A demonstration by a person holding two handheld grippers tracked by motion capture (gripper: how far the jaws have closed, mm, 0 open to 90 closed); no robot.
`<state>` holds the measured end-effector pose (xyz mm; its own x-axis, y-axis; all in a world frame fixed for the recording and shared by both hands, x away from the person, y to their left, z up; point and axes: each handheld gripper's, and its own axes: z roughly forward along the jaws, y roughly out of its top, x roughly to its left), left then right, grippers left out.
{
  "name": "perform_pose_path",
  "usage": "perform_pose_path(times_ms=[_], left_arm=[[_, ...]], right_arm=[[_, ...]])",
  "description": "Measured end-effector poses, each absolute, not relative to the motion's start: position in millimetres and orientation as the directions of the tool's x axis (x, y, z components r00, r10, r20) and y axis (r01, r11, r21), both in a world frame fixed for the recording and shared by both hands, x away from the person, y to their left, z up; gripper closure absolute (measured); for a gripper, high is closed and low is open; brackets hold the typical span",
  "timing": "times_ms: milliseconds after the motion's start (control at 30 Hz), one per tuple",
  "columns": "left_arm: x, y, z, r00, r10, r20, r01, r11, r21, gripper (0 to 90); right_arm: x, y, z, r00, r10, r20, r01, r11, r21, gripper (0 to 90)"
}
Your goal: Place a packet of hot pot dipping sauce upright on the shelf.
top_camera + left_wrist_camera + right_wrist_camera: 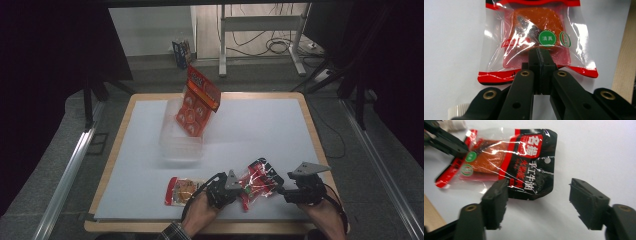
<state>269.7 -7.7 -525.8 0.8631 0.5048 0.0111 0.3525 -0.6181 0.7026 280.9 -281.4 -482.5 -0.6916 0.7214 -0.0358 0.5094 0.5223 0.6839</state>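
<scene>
A wooden-edged bench [125,120] under a pale blue-white sheet stands on grey floor, with a metal desk frame [260,35] and cables beyond. The left gripper [235,186] has its fingers [534,62] pinched together on the edge of a clear, red-and-black sauce packet [257,181]. The packet lies flat, stretching away from them. The right gripper [280,190] has its fingers [496,202] spread apart, just off the packet's black end, gripping nothing. Beside the left fingers lies a small red snack pouch [181,190].

Left tongs [539,53] clamped; right tongs [539,205] spread apart.
</scene>
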Motion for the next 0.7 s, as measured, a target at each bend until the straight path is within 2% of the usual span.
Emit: perform_pose_path(times_ms=[133,333,567,700], left_arm=[[268,-9,-526,0.863,0.504,0.032,0.347,-0.637,0.688,90.0],[268,-5,-530,0.86,0.51,0.002,0.37,-0.628,0.685,90.0],[267,-5,-530,0.86,0.509,0.005,0.369,-0.631,0.683,90.0],[267,-5,-530,0.864,0.503,0.017,0.358,-0.638,0.682,90.0]], right_arm=[[282,-280,-483,-0.698,0.716,-0.002,0.523,0.512,0.681,21.4],[286,-273,-487,-0.713,0.699,0.063,0.549,0.5,0.67,13.6],[296,-258,-493,-0.724,0.68,0.119,0.581,0.507,0.637,7.7],[307,-254,-498,-0.723,0.666,0.184,0.613,0.495,0.616,8.8]])
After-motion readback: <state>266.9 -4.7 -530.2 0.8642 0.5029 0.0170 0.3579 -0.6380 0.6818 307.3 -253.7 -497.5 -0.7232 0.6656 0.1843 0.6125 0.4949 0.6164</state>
